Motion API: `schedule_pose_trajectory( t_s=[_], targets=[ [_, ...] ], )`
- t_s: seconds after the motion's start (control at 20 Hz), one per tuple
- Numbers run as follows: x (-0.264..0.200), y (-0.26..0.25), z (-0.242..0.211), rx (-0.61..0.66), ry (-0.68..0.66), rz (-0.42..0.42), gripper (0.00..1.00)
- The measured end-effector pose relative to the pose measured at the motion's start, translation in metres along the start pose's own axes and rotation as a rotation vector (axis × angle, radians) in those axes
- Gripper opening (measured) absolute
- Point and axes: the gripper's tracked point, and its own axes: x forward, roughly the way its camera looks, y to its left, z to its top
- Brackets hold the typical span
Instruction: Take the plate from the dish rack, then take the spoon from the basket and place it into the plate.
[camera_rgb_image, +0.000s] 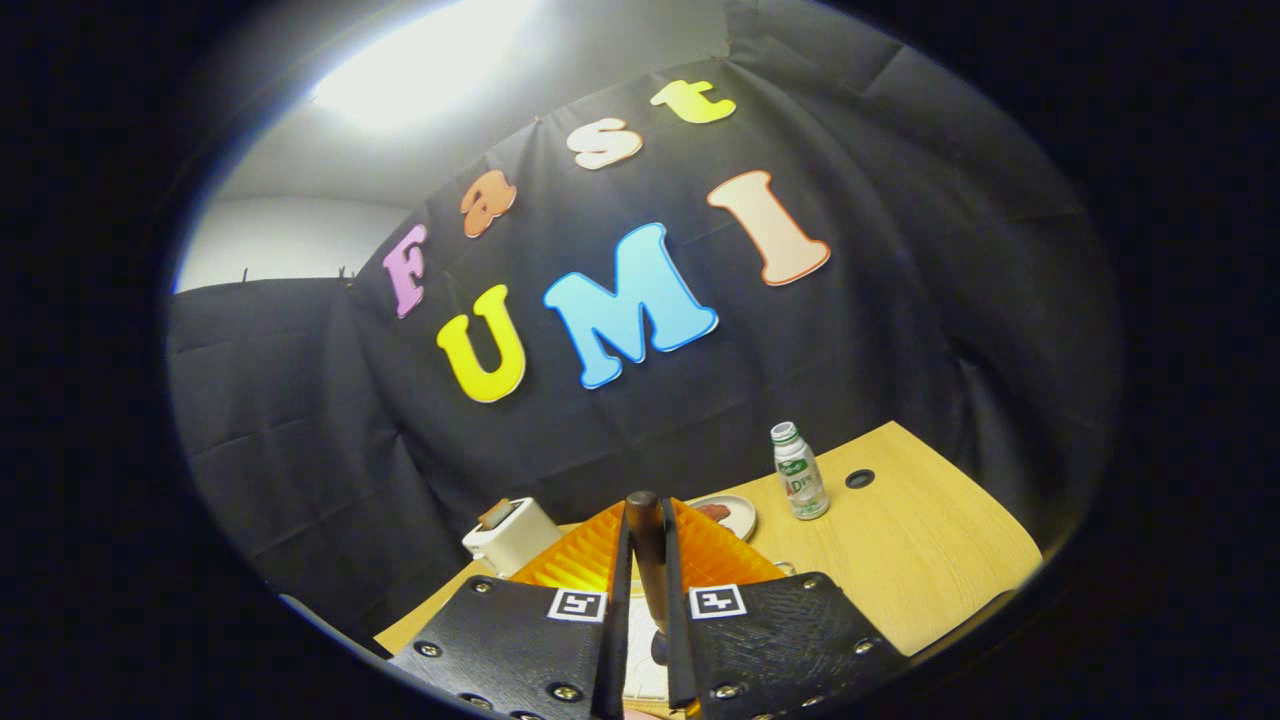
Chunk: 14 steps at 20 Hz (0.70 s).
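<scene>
My gripper is shut on the dark wooden handle of the spoon, which stands up between the two fingers with its rounded end on top. The spoon's lower part is hidden between the fingers. Just beyond the fingers lies an orange ribbed rack on the wooden table. Past the rack's far right edge sits a white plate with something reddish on it.
A small white bottle with a green label stands on the table to the right of the plate, with a round cable hole beside it. A white toaster-like box sits left of the rack. The table's right half is bare wood.
</scene>
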Motion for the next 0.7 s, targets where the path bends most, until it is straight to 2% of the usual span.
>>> schedule_pose_trajectory(
  t_s=[0.4, 0.7],
  targets=[
    [-0.033, 0.089, -0.097, -0.141, 0.144, 0.171, 0.16],
    [-0.051, 0.120, -0.185, -0.178, 0.268, 0.220, 0.16]
  ],
)
